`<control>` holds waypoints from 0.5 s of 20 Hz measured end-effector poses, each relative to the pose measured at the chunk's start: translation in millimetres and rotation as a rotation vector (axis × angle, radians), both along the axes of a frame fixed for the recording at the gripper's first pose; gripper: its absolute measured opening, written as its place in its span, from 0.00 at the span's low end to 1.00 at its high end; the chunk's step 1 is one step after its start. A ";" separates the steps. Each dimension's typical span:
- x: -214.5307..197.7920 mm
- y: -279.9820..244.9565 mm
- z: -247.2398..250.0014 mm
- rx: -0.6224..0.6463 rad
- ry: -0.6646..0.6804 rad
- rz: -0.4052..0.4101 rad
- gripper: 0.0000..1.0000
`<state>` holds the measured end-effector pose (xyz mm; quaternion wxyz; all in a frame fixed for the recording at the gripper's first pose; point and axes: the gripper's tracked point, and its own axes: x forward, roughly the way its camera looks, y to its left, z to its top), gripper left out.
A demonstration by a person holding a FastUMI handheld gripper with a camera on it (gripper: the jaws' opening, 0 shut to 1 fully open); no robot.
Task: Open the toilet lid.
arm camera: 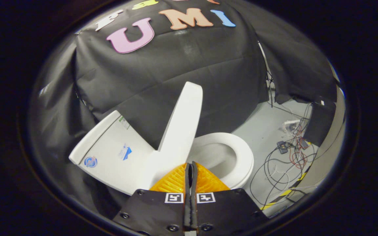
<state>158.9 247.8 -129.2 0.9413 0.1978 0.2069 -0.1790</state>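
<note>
Both orange fingers (176,180) of the gripper (190,170) are pressed together on nothing, just short of the raised toilet lid (182,121), which stands nearly upright over the seat (241,157) beside the tank (110,154), so opening looks almost finished, needing 1 last nudge back.

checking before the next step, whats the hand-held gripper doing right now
hand-held gripper: shut, its fingers pressed together with nothing between them, their tips just short of the raised toilet lid.
</note>
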 end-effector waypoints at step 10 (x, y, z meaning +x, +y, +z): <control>17.2 31.4 32.0 -0.145 0.005 0.044 0.00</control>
